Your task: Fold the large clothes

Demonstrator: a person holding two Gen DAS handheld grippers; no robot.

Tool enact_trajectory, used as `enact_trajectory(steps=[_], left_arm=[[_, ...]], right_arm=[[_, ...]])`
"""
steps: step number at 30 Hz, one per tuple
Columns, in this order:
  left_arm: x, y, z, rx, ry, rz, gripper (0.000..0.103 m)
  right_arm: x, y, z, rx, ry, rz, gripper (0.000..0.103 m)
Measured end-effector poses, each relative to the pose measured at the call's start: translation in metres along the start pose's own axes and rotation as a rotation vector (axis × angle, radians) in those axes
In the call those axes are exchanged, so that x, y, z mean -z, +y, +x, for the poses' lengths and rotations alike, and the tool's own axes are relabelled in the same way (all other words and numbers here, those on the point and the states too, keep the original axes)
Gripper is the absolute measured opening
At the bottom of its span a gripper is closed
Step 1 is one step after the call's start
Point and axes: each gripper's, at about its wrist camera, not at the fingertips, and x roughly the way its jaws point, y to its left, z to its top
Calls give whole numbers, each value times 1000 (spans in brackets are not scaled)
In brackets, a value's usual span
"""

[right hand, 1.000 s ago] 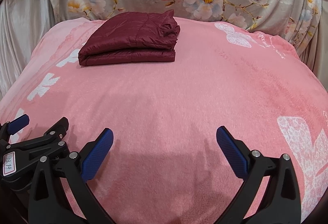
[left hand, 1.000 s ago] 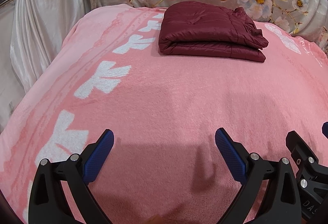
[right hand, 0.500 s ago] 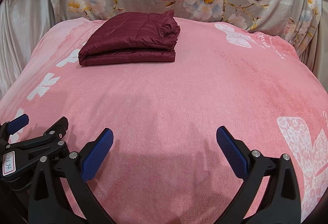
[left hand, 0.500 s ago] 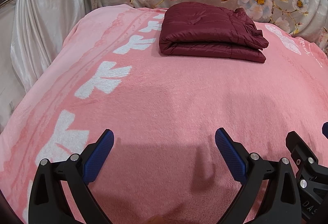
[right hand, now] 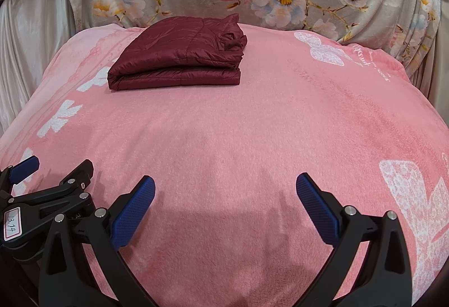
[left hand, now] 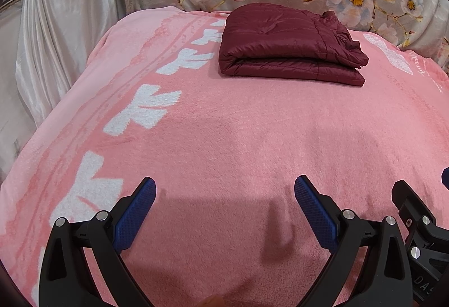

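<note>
Hovering low at the bottom of each frame, the left gripper [left hand: 224, 194] and right gripper [right hand: 225, 193] are gaping wide, gripping nothing, side by side over the pink blanket [left hand: 238, 132]. Well beyond them, in the upper middle, the maroon jacket [left hand: 289, 44] is lying as a neat folded stack. Folding looks finished; likely nothing is calling for another grasp.

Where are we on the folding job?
Looks finished: the maroon jacket lies folded into a compact stack at the far end of the pink blanket. Nothing is in hand; the left tool and the right tool are open and empty, well short of it. No other unfolded clothing is visible.
</note>
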Motion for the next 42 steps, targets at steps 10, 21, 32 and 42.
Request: enact_trajectory(steps=[10, 21, 32, 42], left_arm=[[0, 1, 0, 0, -3, 0, 97], [-1, 3, -1, 1, -9, -1, 97], [0, 1, -7, -4, -25, -14, 96], [-1, -2, -7, -18, -39, -5, 93]], right_arm=[[0, 0, 0, 0, 0, 0, 98], [0, 0, 0, 1, 1, -1, 98], [0, 1, 0, 2, 0, -1, 98], [0, 0, 1, 4, 1, -1, 98]])
